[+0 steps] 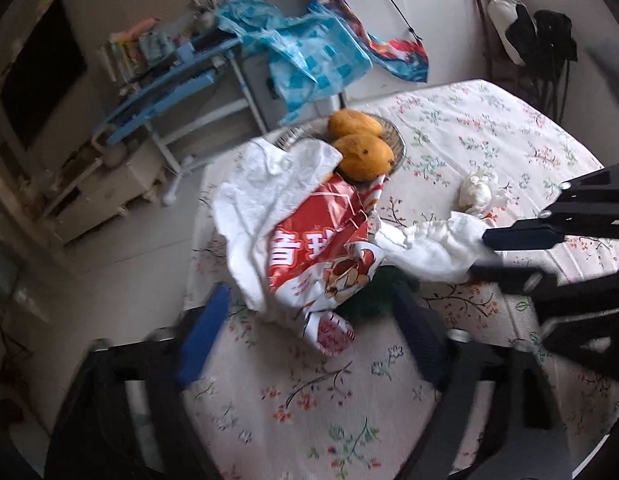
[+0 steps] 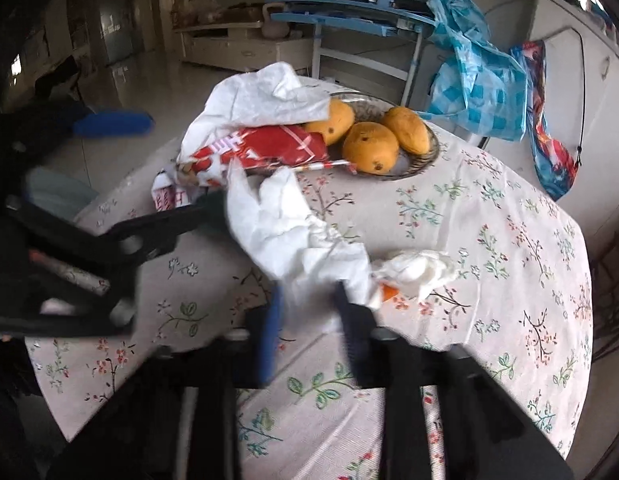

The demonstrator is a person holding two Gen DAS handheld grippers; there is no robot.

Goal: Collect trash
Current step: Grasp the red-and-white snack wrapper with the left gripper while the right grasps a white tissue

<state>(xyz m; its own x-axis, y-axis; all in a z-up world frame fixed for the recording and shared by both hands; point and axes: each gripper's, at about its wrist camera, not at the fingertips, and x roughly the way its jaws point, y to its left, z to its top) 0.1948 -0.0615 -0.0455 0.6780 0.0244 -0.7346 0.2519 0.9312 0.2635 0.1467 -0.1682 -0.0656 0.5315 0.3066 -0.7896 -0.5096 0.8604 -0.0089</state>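
A white and red plastic bag [image 1: 301,232] lies on the floral table, its far end against the fruit basket; it also shows in the right wrist view [image 2: 253,128]. My right gripper [image 2: 309,312] is shut on the bag's white handle [image 2: 297,236], seen from the left wrist view [image 1: 481,252] too. My left gripper [image 1: 309,336] is open, its fingers on either side of the bag's near end. A crumpled white tissue [image 1: 479,192] with an orange scrap lies on the cloth to the right, also in the right wrist view [image 2: 413,268].
A wire basket [image 2: 419,152] holds three mangoes [image 2: 369,146] at the table's far edge. Behind stand a blue desk [image 1: 169,80], a blue checked bag [image 1: 305,56] and a white cabinet. The floral tablecloth [image 2: 489,216] stretches to the right.
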